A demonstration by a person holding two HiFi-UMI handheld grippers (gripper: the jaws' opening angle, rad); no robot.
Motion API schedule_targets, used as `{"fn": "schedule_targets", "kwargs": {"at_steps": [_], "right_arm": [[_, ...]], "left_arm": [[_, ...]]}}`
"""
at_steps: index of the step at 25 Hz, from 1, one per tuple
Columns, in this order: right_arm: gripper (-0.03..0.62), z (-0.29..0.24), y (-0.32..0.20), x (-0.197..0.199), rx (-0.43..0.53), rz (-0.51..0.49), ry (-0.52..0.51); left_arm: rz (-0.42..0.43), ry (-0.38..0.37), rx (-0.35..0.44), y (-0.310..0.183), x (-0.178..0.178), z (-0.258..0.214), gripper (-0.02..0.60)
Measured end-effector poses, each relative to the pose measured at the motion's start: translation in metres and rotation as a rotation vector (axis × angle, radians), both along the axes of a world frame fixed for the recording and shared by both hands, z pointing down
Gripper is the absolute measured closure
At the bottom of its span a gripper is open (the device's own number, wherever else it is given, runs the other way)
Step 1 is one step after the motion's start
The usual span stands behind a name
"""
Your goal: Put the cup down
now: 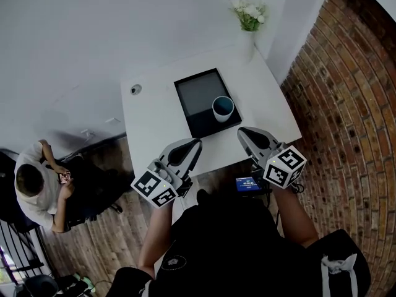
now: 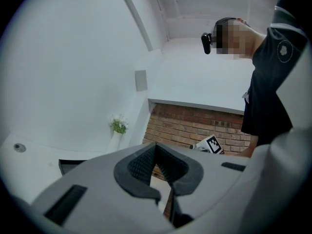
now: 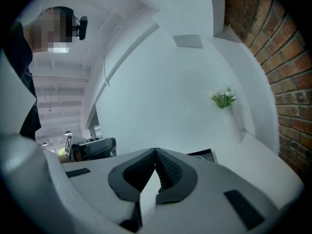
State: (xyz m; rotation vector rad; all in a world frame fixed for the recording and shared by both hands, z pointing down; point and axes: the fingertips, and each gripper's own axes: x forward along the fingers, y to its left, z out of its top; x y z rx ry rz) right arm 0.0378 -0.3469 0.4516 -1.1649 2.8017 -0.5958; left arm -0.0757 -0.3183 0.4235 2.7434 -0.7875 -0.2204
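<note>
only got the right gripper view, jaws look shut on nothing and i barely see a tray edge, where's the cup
Observer: In the head view the cup stands upright on the dark tray, by the corner nearest the right gripper, which is not touching it.
Operator: ok and is the left gripper holding anything
Observer: No. The left gripper has its jaws together with nothing between them.
</note>
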Motion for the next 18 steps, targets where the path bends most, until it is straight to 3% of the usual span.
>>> {"fn": "schedule_targets", "kwargs": {"at_steps": [18], "right_arm": [[0.582,0.0065,-0.0086,0.0019,0.006,0.019,0.047]], "left_arm": [[-0.021,-0.022,-0.059,-0.0026,0.0012,0.0095,0.574]]}}
